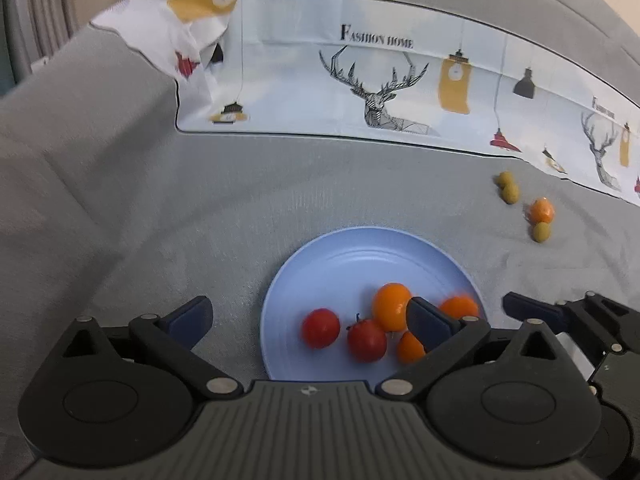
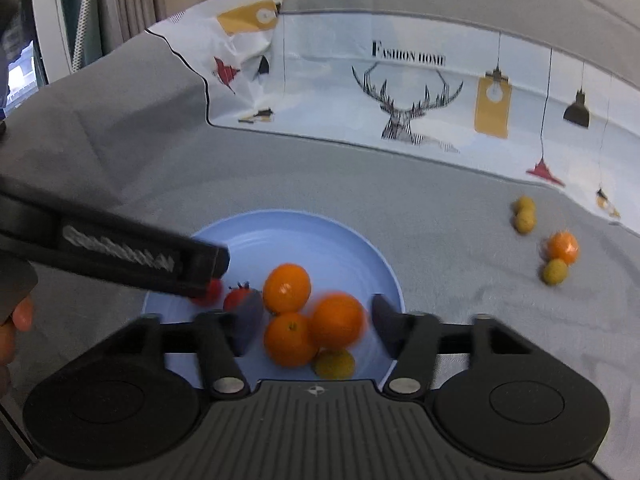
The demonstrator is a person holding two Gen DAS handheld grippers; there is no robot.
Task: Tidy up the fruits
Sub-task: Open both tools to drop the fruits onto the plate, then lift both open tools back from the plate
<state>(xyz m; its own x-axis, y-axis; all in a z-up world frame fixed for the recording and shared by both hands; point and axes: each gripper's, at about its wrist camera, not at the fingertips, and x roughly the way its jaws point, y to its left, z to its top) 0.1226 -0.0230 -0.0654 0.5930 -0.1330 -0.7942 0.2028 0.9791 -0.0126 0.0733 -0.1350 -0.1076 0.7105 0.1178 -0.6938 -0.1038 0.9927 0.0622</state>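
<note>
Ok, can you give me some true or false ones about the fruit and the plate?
1. The plate is blue. True.
2. Every fruit is already on the plate. False: one orange and three green fruits lie on the grey cloth.
3. Two red tomatoes sit on the plate. True.
4. The left gripper squeezes a tomato. False: its fingers stand wide open, nothing gripped.
5. The deer is printed on the patterned sheet. True.
</note>
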